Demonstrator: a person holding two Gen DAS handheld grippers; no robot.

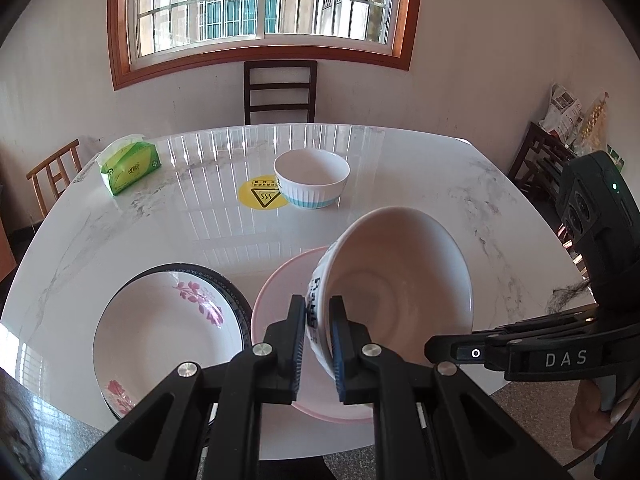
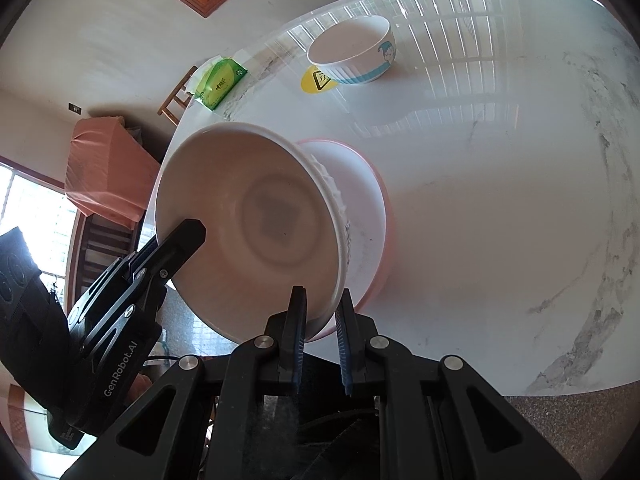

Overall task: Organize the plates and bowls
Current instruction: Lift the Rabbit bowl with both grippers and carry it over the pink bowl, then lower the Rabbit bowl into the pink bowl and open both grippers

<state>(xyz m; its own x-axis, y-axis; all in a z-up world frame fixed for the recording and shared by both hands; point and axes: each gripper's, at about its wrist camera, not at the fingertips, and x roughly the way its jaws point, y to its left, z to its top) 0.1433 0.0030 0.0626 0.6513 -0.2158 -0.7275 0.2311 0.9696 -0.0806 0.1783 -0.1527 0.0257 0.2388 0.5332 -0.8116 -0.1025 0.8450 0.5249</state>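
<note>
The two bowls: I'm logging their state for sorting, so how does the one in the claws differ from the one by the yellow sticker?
The held bowl is tilted on its side above the pink plate; the striped bowl stands upright on the table. The held bowl is pinched at its rim by the left claw and right claw; the striped bowl is untouched. The held bowl carries dark lettering; the striped bowl has a blue band. Both look white and empty inside.

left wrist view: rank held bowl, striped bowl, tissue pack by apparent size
1. held bowl, largest, though it sits closest to the camera
2. striped bowl
3. tissue pack, looks close to the striped bowl; that order is unsure
</note>
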